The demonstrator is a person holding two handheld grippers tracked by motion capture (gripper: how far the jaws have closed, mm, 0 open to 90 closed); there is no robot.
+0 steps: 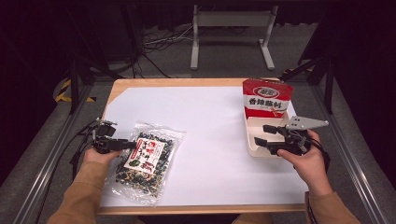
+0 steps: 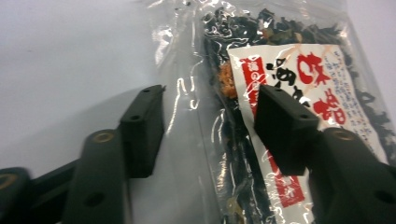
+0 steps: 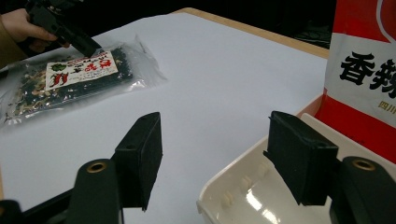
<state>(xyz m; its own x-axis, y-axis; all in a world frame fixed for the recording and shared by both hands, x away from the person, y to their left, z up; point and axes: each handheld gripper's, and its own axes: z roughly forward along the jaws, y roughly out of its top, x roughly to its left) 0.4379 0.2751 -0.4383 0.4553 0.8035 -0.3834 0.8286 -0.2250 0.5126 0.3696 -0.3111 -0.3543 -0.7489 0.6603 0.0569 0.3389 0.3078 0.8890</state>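
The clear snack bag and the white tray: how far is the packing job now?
Done: the red-and-white packet already stands in the white tray. In hand: the left gripper is open with its jaws astride the left edge of the clear snack bag, which lies flat on the white sheet; the right gripper is open at the tray's rim. Probably left: grip the bag and carry it to the tray.

Left tool (image 1: 122,145) and right tool (image 1: 265,135) both gape wide.
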